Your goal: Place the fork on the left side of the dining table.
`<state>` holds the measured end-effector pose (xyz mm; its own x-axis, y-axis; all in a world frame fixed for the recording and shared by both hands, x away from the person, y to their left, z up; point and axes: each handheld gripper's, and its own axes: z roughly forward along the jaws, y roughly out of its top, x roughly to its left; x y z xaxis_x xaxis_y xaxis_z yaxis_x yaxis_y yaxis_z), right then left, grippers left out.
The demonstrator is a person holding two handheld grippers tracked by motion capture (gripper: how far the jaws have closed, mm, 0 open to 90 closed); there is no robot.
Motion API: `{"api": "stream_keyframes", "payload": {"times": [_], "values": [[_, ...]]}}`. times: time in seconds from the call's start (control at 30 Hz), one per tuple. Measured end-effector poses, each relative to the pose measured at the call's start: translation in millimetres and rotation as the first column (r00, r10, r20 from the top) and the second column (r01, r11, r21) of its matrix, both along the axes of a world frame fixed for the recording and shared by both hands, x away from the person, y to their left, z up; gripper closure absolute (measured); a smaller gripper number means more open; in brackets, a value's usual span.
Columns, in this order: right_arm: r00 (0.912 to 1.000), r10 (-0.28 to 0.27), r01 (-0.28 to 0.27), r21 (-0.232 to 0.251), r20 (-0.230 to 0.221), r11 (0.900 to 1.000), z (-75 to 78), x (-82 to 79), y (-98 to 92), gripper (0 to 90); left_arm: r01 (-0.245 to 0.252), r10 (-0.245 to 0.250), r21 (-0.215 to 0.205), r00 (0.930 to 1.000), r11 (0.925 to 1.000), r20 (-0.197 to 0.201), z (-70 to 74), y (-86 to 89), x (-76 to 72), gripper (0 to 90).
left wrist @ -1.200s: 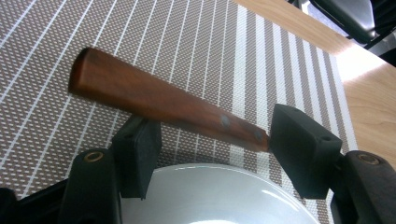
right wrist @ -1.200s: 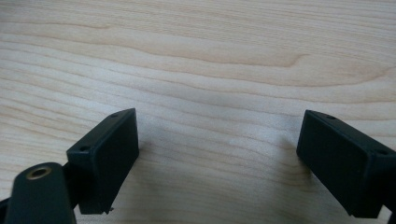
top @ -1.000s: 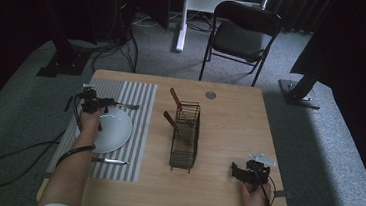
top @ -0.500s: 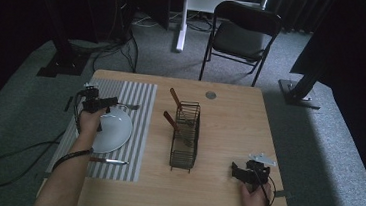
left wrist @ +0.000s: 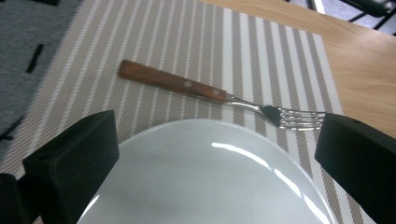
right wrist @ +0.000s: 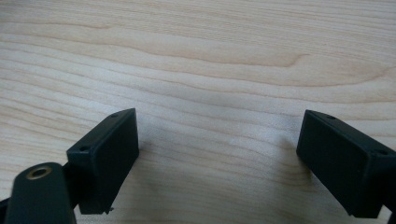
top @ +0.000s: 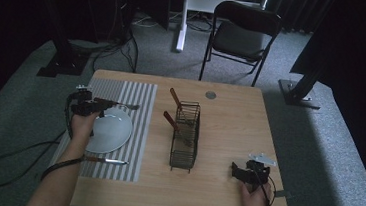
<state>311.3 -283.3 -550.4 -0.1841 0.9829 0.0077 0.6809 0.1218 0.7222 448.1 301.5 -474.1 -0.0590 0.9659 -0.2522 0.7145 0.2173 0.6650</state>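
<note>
A: Where does the fork [left wrist: 219, 95] lie?

B: Flat on the striped mat [left wrist: 187, 42], just beyond the far rim of the plate [left wrist: 205, 172]. Seen along the left gripper [left wrist: 205, 154], it lies crosswise ahead of the 2 fingers: wooden handle out past the left finger [left wrist: 70, 163], tines close to the tip of the right finger [left wrist: 359, 168].

A: And the fingers themselves?

B: Spread wide, holding nothing, hanging over the plate. The right gripper [right wrist: 224, 163] is spread too, empty, resting low over bare bench [right wrist: 210, 56] well away from the work.

A: How will the fork handle?

B: My guess is light and stiff. The steel neck and tines look thin and slick, and they lie so low on the mat that fingers could skate off them. The handle is thicker, with 2 rivets, and wood should give better grip.

A: So take the handle?

B: Yes, around the rivets, 1 finger on each long side. That means going forward past the plate rim and turning so the handle runs between the fingers. The plate looks like glazed ceramic, breakable and slippery, so I would keep the fingers from knocking its edge.
</note>
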Motion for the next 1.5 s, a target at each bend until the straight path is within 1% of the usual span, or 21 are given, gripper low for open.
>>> {"api": "stream_keyframes", "payload": {"times": [0.1, 0.23, 0.27, 0.33, 0.4, 0.47, 0.53, 0.57, 0.67, 0.7, 0.73, 0.8, 0.83, 1.0, 1.1, 1.17, 1.27, 1.3, 1.33, 1.37, 1.5], "values": [[1.0, 0.0, 0.0, 0.0, 0.0, 1.0, 0.0, 0.0, 0.0, 12.5, 0.011, -0.011, 0.002, 0.9998, 0.9999, -0.014, 2.1, 2.5, -7.6, 0.0], [1.0, -0.001, 0.001, 0.001, 0.0, 1.0, 0.0, 0.0, 0.1, 12.5, 0.046, -0.045, 0.048, 0.9989, 0.9978, -0.012, 3.6, 4.5, -18.4, 0.0], [1.0, -0.001, 0.001, 0.001, -0.001, 1.0, 0.0, 0.0, 0.1, 12.5, 0.052, -0.051, 0.057, 0.9986, 0.997, -0.01, 4.2, 4.6, -22.1, 0.0], [1.0, -0.001, 0.001, 0.001, 0.0, 1.0, 0.0, 0.0, 0.0, 12.5, 0.061, -0.061, 0.041, 0.9981, 0.9973, -0.004, 5.5, 4.6, -26.0, 0.0], [1.0, 0.0, 0.0, 0.001, 0.0, 1.0, 0.0, 0.0, 0.0, 12.5, 0.074, -0.075, 0.076, 0.9972, 0.9943, 0.006, 8.1, 1.0, -33.6, 0.0], [1.0, 0.0, 0.0, 0.0, 0.0, 1.0, 0.0, 0.0, 0.0, 12.5, 0.077, -0.078, 0.088, 0.9969, 0.9931, 0.007, 8.9, -0.5, -36.3, 0.0], [1.0, 0.0, 0.0, 0.0, 0.0, 1.0, 0.0, 0.0, 0.0, 12.5, 0.102, -0.105, 0.103, 0.9942, 0.9894, 0.024, 10.8, -4.9, -46.0, 0.0], [1.0, 0.0, 0.0, 0.0, 0.0, 1.0, 0.0, 0.0, 0.0, 12.5, 0.102, -0.105, 0.103, 0.9942, 0.9894, 0.024, 10.8, -4.9, -46.0, 0.0], [1.0, 0.0, 0.0, 0.001, 0.0, 1.0, 0.0, 0.0, 0.0, 12.5, 0.129, -0.132, 0.086, 0.991, 0.988, 0.025, 11.3, -6.1, -56.6, 0.0], [1.0, 0.0, 0.0, 0.0, 0.0, 1.0, 0.0, 0.0, 0.0, 12.5, 0.13, -0.134, 0.098, 0.9904, 0.9867, 0.036, 11.5, -5.5, -64.3, 0.0], [1.0, 0.0, 0.0, 0.0, 0.0, 1.0, 0.0, 0.0, 0.0, 12.5, 0.13, -0.134, 0.098, 0.9904, 0.9867, 0.036, 11.5, -5.5, -64.3, 0.0], [1.0, -0.001, 0.001, 0.0, -0.001, 1.0, 0.0, 0.0, 0.0, 12.5, 0.126, -0.13, 0.11, 0.991, 0.9859, 0.032, 10.3, -3.8, -74.5, 0.0], [1.0, -0.001, 0.001, 0.0, -0.001, 1.0, 0.0, 0.0, 0.0, 12.5, 0.126, -0.13, 0.11, 0.991, 0.9859, 0.032, 10.3, -3.8, -74.5, 0.0], [1.0, 0.0, 0.0, 0.0, -0.001, 1.0, 0.1, 0.0, 0.0, 12.5, 0.16, -0.163, 0.082, 0.9862, 0.9837, 0.031, 5.0, -4.2, -92.1, 0.0], [1.0, 0.0, 0.0, 0.001, -0.001, 1.0, 0.0, 0.0, 0.0, 12.5, 0.171, -0.174, 0.097, 0.9845, 0.9805, 0.023, -2.4, -5.4, -106.0, 0.0], [1.0, 0.0, 0.0, 0.0, -0.001, 1.0, 0.0, 0.0, 0.0, 12.5, 0.173, -0.176, 0.085, 0.984, 0.9812, 0.028, -4.8, -4.6, -111.8, 0.0], [1.0, 0.0, 0.0, 0.001, -0.001, 1.0, 0.1, 0.0, 0.0, 12.5, 0.177, -0.18, 0.091, 0.9833, 0.98, 0.028, -5.3, -4.6, -114.4, 0.0], [1.0, 0.0, 0.0, 0.0, -0.001, 1.0, 0.0, 0.0, 0.0, 12.5, 0.186, -0.191, 0.11, 0.9812, 0.9764, 0.031, -5.2, -4.6, -121.9, 0.0], [1.0, 0.0, 0.0, 0.0, 0.0, 1.0, 0.0, 0.0, 0.0, 12.5, 0.186, -0.192, 0.118, 0.9809, 0.9754, 0.034, -4.8, -4.7, -124.4, 0.0], [1.0, 0.0, 0.0, 0.0, -0.001, 1.0, 0.0, 0.0, -0.1, 12.5, 0.187, -0.192, 0.107, 0.9804, 0.9766, 0.043, -4.8, -4.7, -126.6, 0.0], [1.0, 0.0, 0.0, 0.0, 0.0, 1.0, 0.0, 0.0, -0.1, 12.5, 0.203, -0.209, 0.11, 0.9771, 0.973, 0.043, -7.4, -6.2, -135.2, 0.0]]}}
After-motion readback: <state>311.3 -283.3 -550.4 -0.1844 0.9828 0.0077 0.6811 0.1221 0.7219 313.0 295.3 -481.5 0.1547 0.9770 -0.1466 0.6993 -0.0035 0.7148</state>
